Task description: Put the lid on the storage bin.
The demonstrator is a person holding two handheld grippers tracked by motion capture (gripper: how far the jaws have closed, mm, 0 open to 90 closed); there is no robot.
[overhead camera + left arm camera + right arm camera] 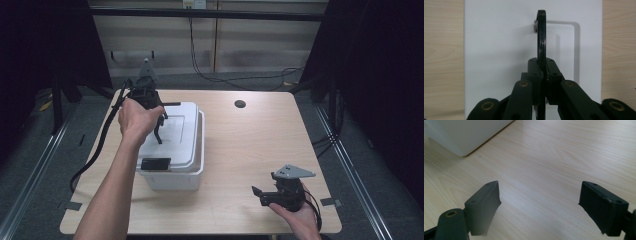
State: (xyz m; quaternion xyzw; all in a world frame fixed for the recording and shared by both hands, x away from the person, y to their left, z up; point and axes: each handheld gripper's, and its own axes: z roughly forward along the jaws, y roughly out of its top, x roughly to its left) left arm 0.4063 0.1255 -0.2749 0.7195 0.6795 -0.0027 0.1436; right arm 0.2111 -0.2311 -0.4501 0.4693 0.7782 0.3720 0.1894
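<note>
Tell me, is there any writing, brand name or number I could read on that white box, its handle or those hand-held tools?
None can be read.
White lidded bin: plain, no label seen.
Black handle clamped in the left gripper: no marking.
Black latch on the bin's front: too small to tell.
Right gripper, open over the wooden table: no lettering.

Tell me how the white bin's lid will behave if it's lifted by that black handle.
The lid looks like thin moulded plastic, so probably light and a bit flexible. The left gripper is shut on the narrow black handle, which stands upright on edge; the lid may swing or tilt. Its smooth surface looks slippery elsewhere.
</note>
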